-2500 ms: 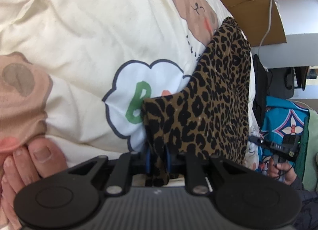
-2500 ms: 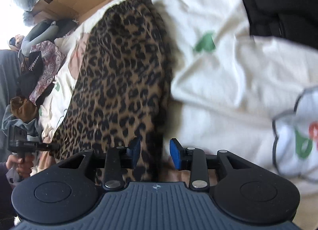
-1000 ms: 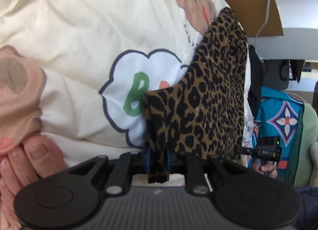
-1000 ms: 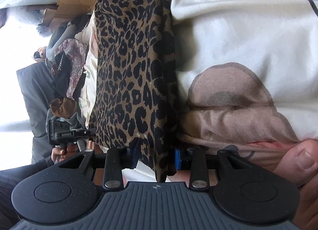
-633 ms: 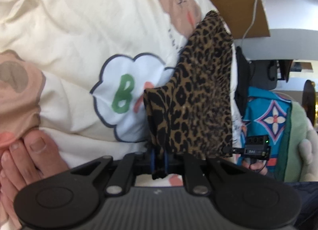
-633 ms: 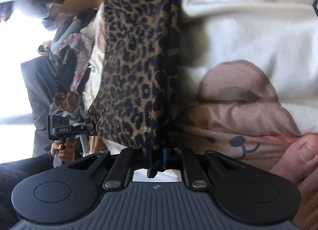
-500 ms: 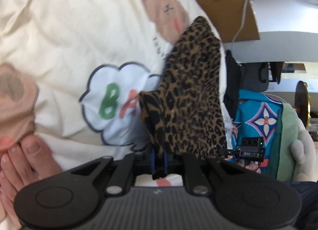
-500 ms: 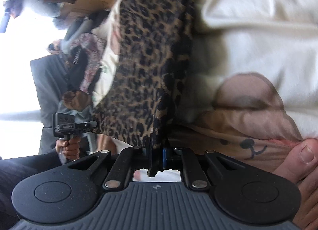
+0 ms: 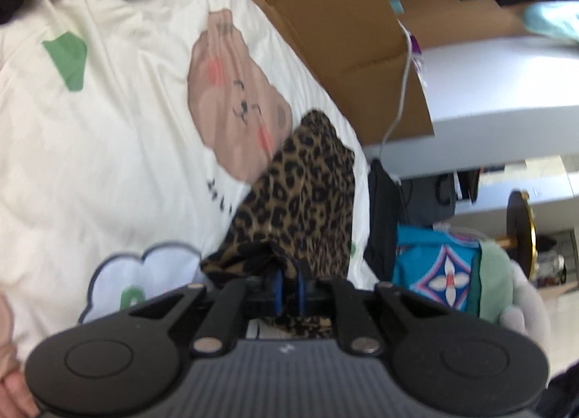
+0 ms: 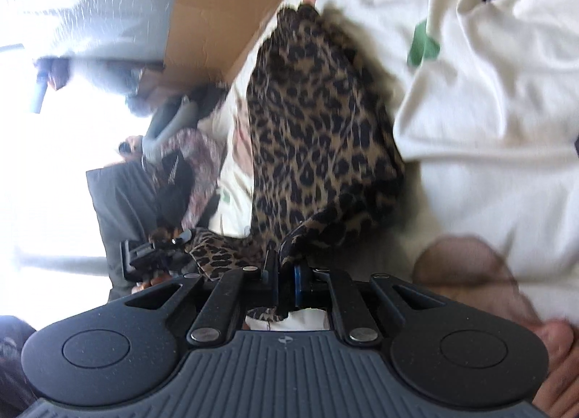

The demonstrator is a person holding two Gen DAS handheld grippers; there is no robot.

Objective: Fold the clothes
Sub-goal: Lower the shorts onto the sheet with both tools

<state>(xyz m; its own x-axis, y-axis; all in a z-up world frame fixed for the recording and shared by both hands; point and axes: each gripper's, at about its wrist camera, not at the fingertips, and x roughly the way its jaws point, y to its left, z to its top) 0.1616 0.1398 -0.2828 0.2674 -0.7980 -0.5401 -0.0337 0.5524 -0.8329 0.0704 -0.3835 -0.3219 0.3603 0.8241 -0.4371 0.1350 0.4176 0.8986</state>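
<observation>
The left gripper (image 9: 287,286) and right gripper (image 10: 286,275) each pinch an edge of the leopard-print fabric garment (image 9: 304,197), jaws pressed together on cloth; it trails up-frame across the cream cartoon-printed bedspread (image 9: 108,128), likely held by two edges for a straight fold.

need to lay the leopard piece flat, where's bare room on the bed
Free patch: the cream bedspread left of the leopard garment, between the bear print and the cloud print. Crowded: the far edge by the cardboard, the bedside piled with the blue patterned fabric, and the near edge by the bare toes.
</observation>
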